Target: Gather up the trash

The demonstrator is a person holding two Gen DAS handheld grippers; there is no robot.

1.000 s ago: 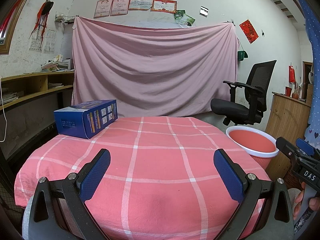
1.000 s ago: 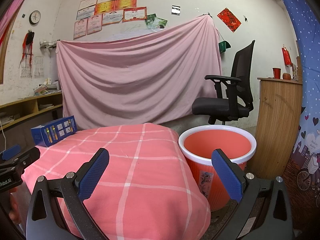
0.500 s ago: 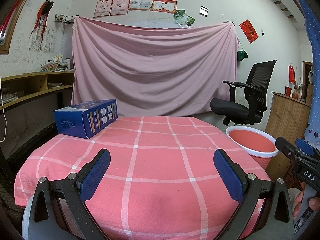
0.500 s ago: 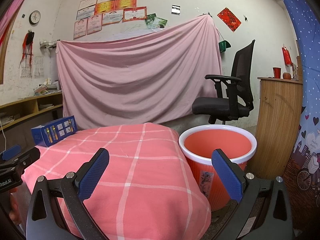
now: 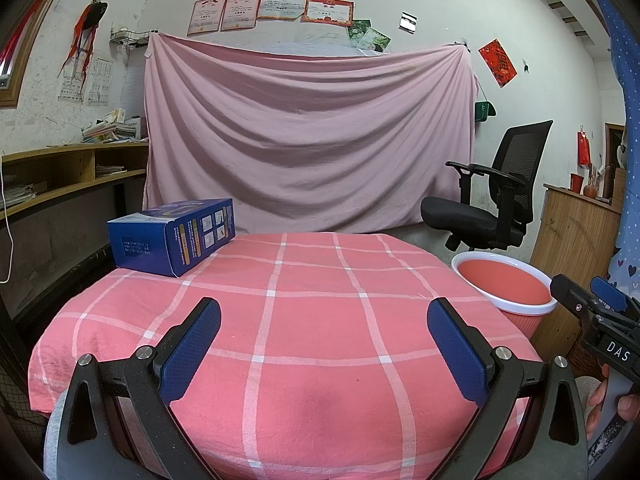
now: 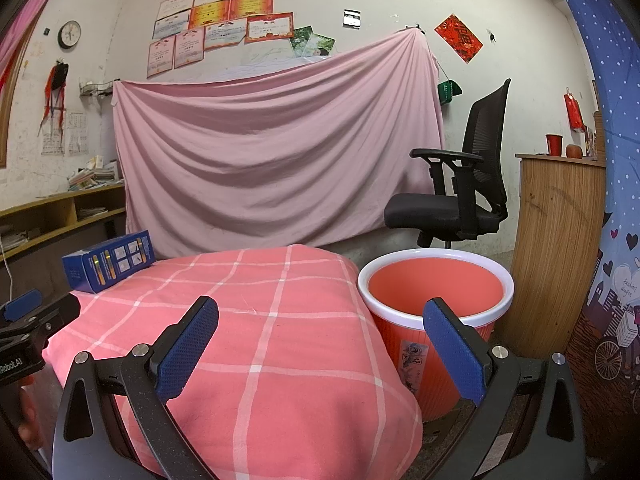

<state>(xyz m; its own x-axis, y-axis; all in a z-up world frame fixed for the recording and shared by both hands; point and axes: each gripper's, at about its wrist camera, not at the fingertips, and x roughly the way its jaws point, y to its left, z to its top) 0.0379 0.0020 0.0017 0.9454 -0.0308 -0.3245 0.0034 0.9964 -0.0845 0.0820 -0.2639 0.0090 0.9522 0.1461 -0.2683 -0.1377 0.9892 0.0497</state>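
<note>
- On the table [image 5: 304, 360], under its pink checked cloth, nothing has shifted over the last second: the surface matches the earlier views and carries only one thing.
- Beside the table's right edge, on the floor, the bin [image 6: 436, 300] stands upright where it was, its red inside showing no trash that I can see.
- At the far left corner of the cloth lies the box [image 5: 172, 240], blue, on its long side, untouched and in the same spot as before; I judge it to be the trash to collect.
- Near the table's front edge the left gripper [image 5: 324, 344] hovers as before, jaws spread wide, holding nothing, well short of the box.
- Further right, the right gripper [image 6: 320, 344] has not moved either: jaws wide apart and empty, its view split between the cloth and the bin.
- Since neither gripper has changed pose or width, the task reads as not yet begun, a pause before the first reach.
- Likely next step, as I judge it: the left gripper goes forward and left to the box, it being the nearer one, then carries it across to the bin.
</note>
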